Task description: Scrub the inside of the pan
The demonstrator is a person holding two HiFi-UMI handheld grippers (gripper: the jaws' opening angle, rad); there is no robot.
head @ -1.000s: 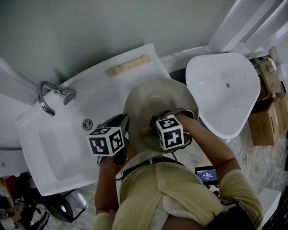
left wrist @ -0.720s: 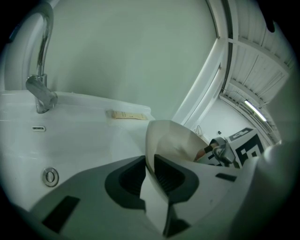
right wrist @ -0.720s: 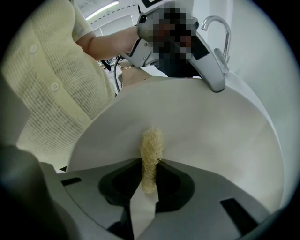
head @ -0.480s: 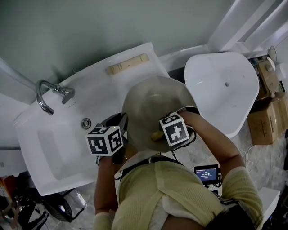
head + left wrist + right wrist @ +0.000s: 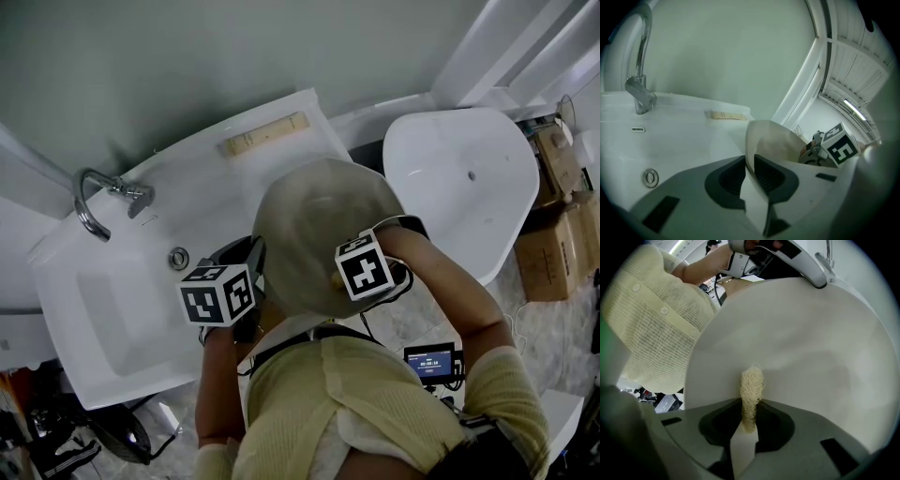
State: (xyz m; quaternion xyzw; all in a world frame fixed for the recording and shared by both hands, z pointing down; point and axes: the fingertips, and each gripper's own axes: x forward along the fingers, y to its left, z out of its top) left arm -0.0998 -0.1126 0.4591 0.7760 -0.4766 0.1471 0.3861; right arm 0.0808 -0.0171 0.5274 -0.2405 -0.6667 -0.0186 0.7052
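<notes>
Pan [image 5: 319, 225]: tilted, above the right edge of the white sink [image 5: 112, 319].
Left gripper [image 5: 749, 176]: jaws closed tight on the pan rim.
Right gripper [image 5: 749, 423]: pinches a loofah scrubber [image 5: 752, 383], its tip against the pan's inside.

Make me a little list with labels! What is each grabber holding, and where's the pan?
pan: pale, round, held up on a tilt at the sink's right end
left gripper: jaws shut on the pan's rim
right gripper: jaws shut on a loofah scrubber
scrubber tip: pressed against the pan's inside
sink: white, with a faucet at the back
</notes>
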